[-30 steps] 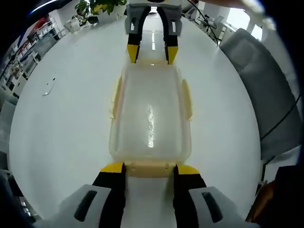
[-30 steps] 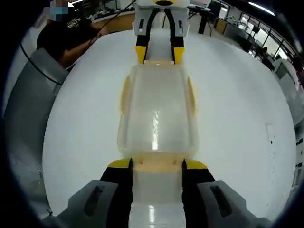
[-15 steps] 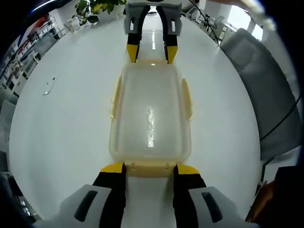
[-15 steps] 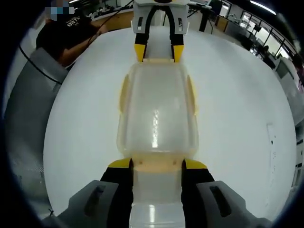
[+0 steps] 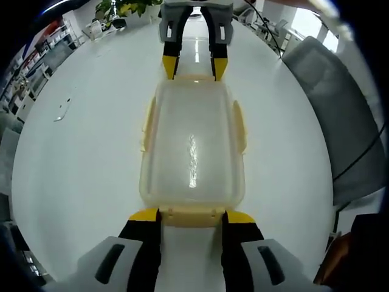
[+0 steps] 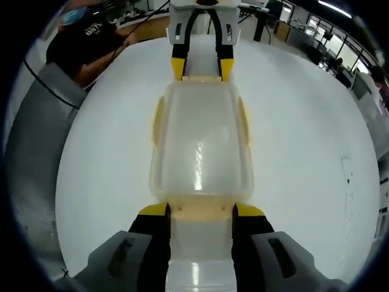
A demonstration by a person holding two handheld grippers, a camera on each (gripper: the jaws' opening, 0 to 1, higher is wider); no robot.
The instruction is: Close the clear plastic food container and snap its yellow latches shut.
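A clear plastic container with its lid on lies lengthwise on the white table, and it appears again in the right gripper view. Yellow latches hang along its long sides. My left gripper is open, its yellow-tipped jaws flanking the near end latch. At the opposite end the right gripper straddles the far latch. In its own view the right gripper is open around that end latch, with the left gripper opposite.
A grey chair stands beside the table, and another chair is on the other side. A person in black sits at the far edge. A potted plant and a small scrap lie away from the container.
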